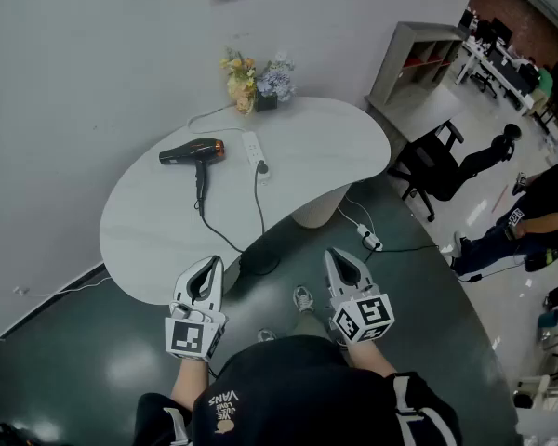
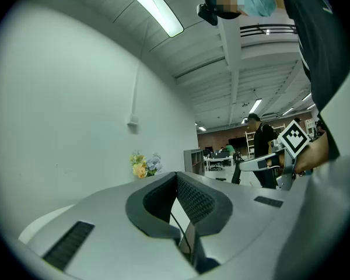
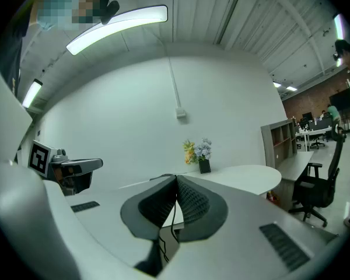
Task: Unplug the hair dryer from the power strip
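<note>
While both tongs sit closed with nothing between them, I hold the left gripper (image 1: 210, 266) and the right gripper (image 1: 340, 258) side by side, pointing roughly level, just short of the near edge of the white rounded table (image 1: 158, 249). Well ahead of them lies the white oblong power strip (image 1: 252, 149), its long axis running away from me, with a plug (image 1: 261, 167) at its near end. Left of it rests the black hair dryer with a copper band (image 1: 193, 151), its black cord (image 1: 221, 234) looping back toward the tongs. The left gripper looks slightly nearer the plug.
</note>
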Available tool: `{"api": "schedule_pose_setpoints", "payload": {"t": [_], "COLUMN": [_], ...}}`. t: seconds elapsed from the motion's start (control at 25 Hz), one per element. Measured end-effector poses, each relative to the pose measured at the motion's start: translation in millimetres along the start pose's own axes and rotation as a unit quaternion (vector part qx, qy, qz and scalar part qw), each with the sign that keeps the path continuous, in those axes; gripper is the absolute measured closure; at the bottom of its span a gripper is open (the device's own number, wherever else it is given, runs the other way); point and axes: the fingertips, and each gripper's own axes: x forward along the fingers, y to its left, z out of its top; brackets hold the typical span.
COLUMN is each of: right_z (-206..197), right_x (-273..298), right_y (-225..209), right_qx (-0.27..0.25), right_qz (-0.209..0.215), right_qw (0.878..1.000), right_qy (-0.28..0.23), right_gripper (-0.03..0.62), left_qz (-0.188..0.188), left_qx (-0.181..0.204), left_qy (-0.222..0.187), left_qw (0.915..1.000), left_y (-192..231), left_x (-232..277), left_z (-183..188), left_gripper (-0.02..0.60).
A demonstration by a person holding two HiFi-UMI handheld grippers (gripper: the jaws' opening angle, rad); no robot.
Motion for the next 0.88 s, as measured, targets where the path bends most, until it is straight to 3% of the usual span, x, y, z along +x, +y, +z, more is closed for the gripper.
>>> {"api": "schedule_pose_setpoints", "payload": {"t": [0.32, 0.44, 0.52, 0.6, 0.88], "right_z": [5.5, 8.2, 8.7, 8.2, 3.0], "right_x": [13.4, 22.2, 28.0, 35.3, 65.1], "right_y": [-0.4, -1.2, -4.2, -7.5, -28.8], "right_qx": [0.003, 0.000, -0.001, 0.001, 0.003], "right_qz": [0.015, 0.021, 0.022, 0.026, 0.038], "right_qw": [1.000, 1.000, 1.000, 1.000, 0.999], "right_qy": [-0.012, -0.013, -0.010, -0.004, 0.020], "right_gripper": [0.548, 0.545, 0.531, 0.462, 0.421], "left_qz": [-0.005, -0.015, -0.017, -0.013, -0.002], "left_qx": [0.003, -0.001, -0.004, -0.008, -0.022], "left_qy": [-0.005, 0.007, 0.013, 0.016, 0.032], "left_qw": [1.0000, 0.9999, 0.9998, 0.9997, 0.9992], "left_y": [0.7, -1.5, -2.9, -2.0, 1.1], "left_x": [12.5, 20.9, 26.3, 31.6, 61.8], "left_z": [-2.3, -10.0, -13.5, -15.4, -26.2], "left_gripper": [0.558, 0.406, 0.398, 0.394, 0.374]}}
